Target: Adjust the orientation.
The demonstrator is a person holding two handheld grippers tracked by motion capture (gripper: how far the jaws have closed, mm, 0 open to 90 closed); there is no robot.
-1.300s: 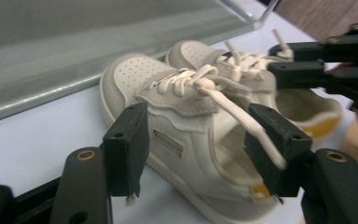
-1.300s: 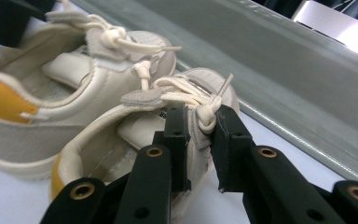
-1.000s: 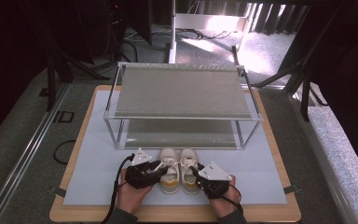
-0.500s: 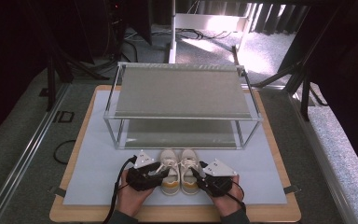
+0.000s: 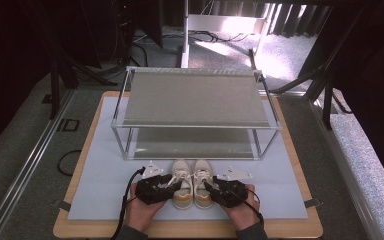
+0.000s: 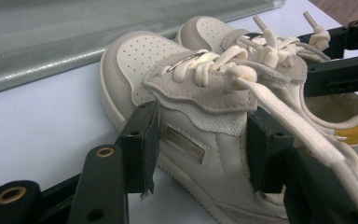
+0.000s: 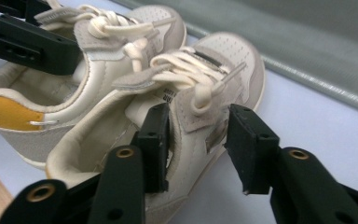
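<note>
Two small cream sneakers stand side by side on the white mat, toes toward the rack: the left shoe [image 5: 182, 181] and the right shoe [image 5: 203, 180], each with a yellow heel lining. My left gripper [image 5: 175, 186] is shut on the left shoe [image 6: 191, 88], one jaw outside its outer wall and one inside the opening [image 6: 200, 149]. My right gripper [image 5: 210, 188] grips the right shoe [image 7: 223, 60] the same way, clamped across its outer wall beside the laces [image 7: 198, 140]. Both shoes rest on the mat.
A two-shelf metal rack [image 5: 195, 127] with grey shelves stands just beyond the shoes. The white mat [image 5: 100, 185] lies on a wooden board [image 5: 290, 229]. Dark stands and cables sit on the floor around the table.
</note>
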